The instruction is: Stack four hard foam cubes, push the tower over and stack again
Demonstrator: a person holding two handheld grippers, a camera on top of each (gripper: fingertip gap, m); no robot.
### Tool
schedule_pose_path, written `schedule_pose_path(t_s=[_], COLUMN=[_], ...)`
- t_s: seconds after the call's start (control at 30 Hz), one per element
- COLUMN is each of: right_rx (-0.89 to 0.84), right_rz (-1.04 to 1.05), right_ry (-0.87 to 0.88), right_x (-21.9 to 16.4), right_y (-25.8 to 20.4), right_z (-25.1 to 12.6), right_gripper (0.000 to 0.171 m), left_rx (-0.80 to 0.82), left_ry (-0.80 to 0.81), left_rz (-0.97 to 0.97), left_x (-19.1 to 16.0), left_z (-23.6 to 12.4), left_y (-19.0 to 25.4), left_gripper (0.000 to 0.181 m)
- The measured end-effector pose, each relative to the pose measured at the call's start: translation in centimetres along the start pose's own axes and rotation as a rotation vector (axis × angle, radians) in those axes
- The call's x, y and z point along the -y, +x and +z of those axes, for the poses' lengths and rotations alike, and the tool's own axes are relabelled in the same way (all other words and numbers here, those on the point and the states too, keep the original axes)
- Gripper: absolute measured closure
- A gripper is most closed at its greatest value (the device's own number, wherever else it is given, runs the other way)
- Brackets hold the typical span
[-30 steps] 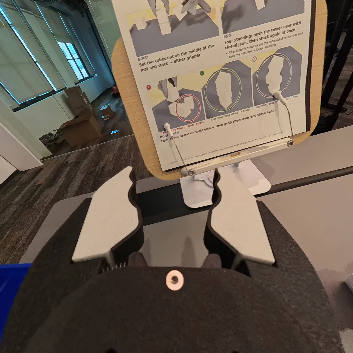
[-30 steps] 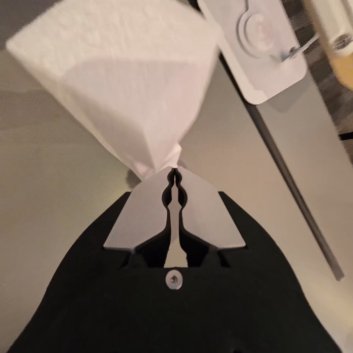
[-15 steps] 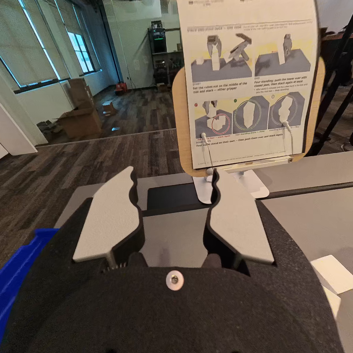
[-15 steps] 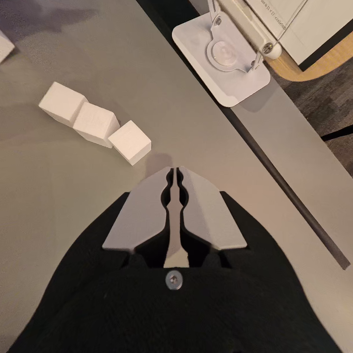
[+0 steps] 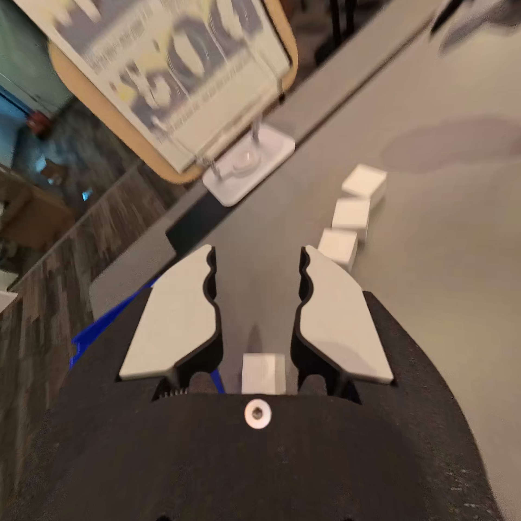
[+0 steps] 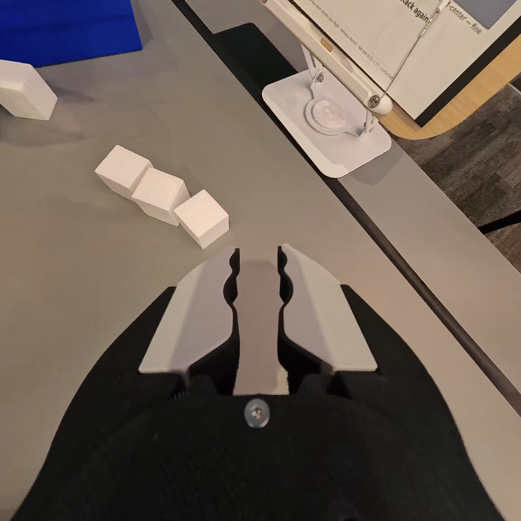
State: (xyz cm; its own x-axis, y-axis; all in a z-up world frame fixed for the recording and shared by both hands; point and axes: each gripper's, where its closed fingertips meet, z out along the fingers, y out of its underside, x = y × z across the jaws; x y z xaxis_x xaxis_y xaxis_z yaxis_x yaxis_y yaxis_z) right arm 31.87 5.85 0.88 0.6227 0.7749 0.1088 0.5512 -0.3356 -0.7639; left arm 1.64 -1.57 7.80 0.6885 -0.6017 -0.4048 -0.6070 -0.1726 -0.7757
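Lying toppled on the grey bench: three white foam cubes in a touching row, left of centre in the right wrist view, running from middle left down toward the centre. Farther left, at the upper left edge, a fourth cube apart from the row, just below a blue bin. At lower centre, right hand-held gripper with fingers a little apart, holding nothing, tips just right of the nearest cube in the row. At upper right, a white stand base carrying a wooden board with a printed sheet.

Seen blurred and tilted in the left wrist view: blue bin edge at middle left, board and sheet at upper left, then left hand-held gripper at centre, spread wide and empty. Low between its fingers, a single cube on the bench. Right of centre, the row of three rising toward the upper right.
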Motion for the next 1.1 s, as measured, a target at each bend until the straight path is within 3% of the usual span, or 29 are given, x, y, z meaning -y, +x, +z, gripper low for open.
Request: schedule_pose_path(t_s=[0.1, 0.2, 0.43, 0.77, 1.0, 1.1], right_rx=[0.001, 0.010, 0.034, 0.115, 0.247, 0.273], right_rz=[-0.011, -0.003, 0.003, 0.012, 0.051, 0.094], right_ry=[0.024, 0.054, 0.058, -0.040, -0.104, -0.080], right_x=[0.2, 0.4, 0.0, -2.0, -5.1, -5.5], right_y=[0.1, 0.2, -0.2, -1.1, -1.2, -0.7], right_z=[-0.6, -1.2, -1.5, 0.4, 2.9, 3.6], right_gripper=[0.142, 0.142, 0.140, 0.135, 0.130, 0.130], left_rx=[-0.006, 0.020, -0.112, -0.118, -0.104, -0.108], left_ry=[-0.199, -0.355, -0.563, -0.759, -0.759, -0.749], left_rz=[0.051, 0.062, -0.003, 0.039, 0.005, 0.017], left_x=[-6.4, -12.7, -19.4, -22.8, -23.9, -23.6], left_z=[0.4, 0.6, 2.7, 4.8, 5.3, 5.2], left_y=[0.2, -0.6, 0.6, 0.6, 0.4, 0.5], left_gripper=[0.130, 0.124, 0.108, 0.101, 0.121, 0.121])
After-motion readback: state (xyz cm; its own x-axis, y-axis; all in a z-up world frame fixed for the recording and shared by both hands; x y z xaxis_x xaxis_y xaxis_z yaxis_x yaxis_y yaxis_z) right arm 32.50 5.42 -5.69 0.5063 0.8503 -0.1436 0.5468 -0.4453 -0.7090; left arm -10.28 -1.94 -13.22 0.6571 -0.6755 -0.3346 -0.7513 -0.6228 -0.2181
